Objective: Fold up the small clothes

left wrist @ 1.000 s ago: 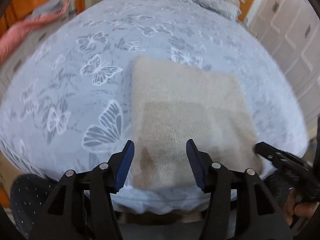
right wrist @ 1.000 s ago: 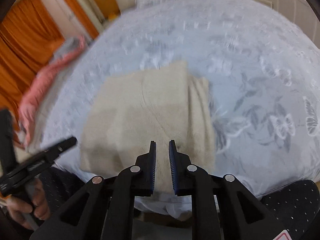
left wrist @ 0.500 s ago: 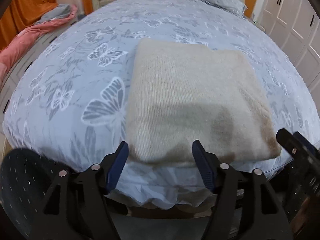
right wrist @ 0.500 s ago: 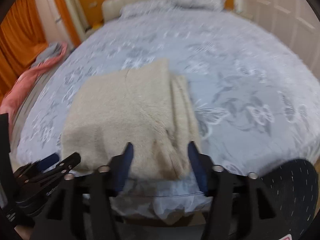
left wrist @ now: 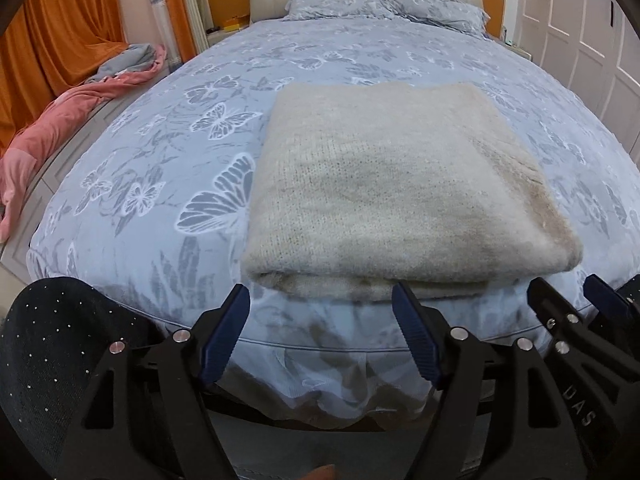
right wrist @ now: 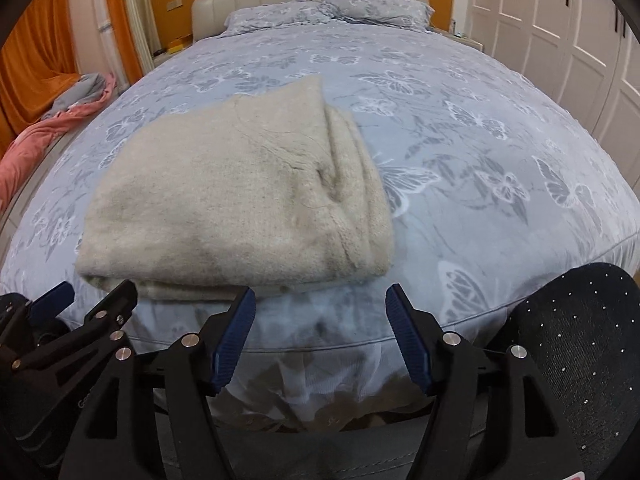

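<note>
A folded cream knit garment lies flat on the blue butterfly-print bed, close to its near edge; in the right wrist view the garment shows its stacked layers on the right side. My left gripper hangs just off the bed's edge, in front of the garment's near fold, its jaws opening with nothing between them. My right gripper hovers in front of the garment's right corner, its jaws also opening and empty. Each gripper appears at the edge of the other's view: the right gripper and the left gripper.
A pink blanket trails along the bed's left side. Pillows and a headboard stand at the far end, and white wardrobe doors line the right. A person's dark dotted knees press against the bed's near edge.
Both grippers have drawn back from above the garment to the bed's near edge and tilted up. The right jaws went from nearly shut to wide; the left jaws widened.
</note>
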Tool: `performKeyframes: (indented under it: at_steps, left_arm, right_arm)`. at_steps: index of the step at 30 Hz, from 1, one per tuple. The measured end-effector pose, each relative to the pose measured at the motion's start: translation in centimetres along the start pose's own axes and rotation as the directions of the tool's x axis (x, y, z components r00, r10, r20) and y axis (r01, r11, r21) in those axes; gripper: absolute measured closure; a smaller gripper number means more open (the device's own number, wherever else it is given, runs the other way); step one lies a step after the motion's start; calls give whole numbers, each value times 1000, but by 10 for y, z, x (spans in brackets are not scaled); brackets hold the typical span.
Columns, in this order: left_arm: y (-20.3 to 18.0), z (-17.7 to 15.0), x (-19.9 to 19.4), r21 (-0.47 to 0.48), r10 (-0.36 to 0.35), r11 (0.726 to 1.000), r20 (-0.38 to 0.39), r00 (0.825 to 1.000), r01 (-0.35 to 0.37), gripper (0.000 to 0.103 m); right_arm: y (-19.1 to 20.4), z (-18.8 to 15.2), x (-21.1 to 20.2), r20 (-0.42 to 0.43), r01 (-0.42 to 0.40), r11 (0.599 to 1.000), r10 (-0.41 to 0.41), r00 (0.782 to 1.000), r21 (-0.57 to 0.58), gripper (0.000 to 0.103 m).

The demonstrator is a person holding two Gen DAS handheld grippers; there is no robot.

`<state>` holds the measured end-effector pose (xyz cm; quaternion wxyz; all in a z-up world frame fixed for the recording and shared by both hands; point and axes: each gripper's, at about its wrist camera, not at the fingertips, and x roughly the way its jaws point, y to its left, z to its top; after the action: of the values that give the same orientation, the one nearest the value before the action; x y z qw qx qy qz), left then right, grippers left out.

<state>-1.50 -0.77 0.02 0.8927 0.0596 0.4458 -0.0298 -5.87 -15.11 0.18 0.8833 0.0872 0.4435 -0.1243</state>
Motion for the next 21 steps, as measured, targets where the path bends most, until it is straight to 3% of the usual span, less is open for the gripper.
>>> performKeyframes:
  at_steps: [9, 21]
  left_arm:
    - [-6, -4, 7, 27, 21, 999, -7, 1000, -21, 31]
    - [-4, -6, 5, 25, 37, 999, -1, 999, -37, 31]
  right_arm:
    - [-1, -3, 13, -26, 7, 1000, -7, 1000, -14, 36]
    - [9, -6, 5, 18, 19, 998, -19, 1000, -53, 35]
